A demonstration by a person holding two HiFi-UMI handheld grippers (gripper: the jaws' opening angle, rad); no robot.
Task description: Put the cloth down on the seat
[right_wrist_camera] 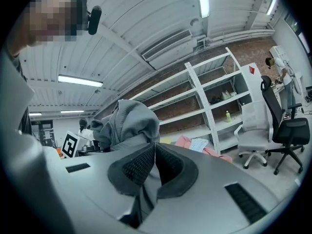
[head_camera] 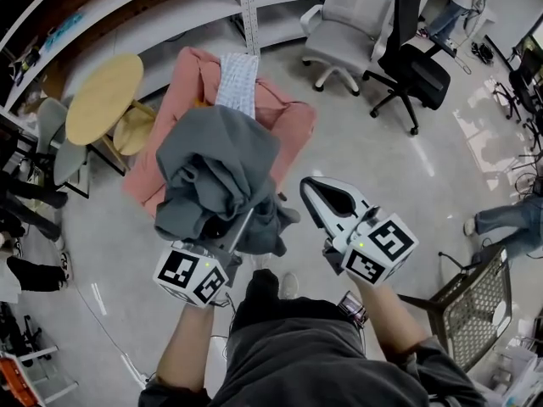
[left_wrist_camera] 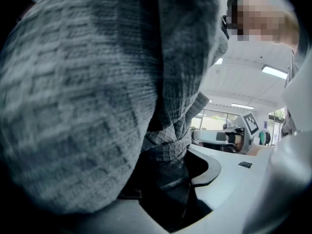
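Note:
A bulky grey cloth hangs bunched in the air in front of a pink cushioned seat. My left gripper is shut on the cloth's lower folds, and its fingertips are buried in the fabric. In the left gripper view the grey cloth fills most of the picture and is wedged between the jaws. My right gripper is beside the cloth on the right, apart from it, shut and holding nothing. The right gripper view shows its pads meeting, with the cloth and the pink seat beyond.
A white patterned fabric lies on the seat's back part. A round wooden table stands to its left. A white office chair and a black one stand behind on the right, and a mesh chair at near right. People's legs show at both edges.

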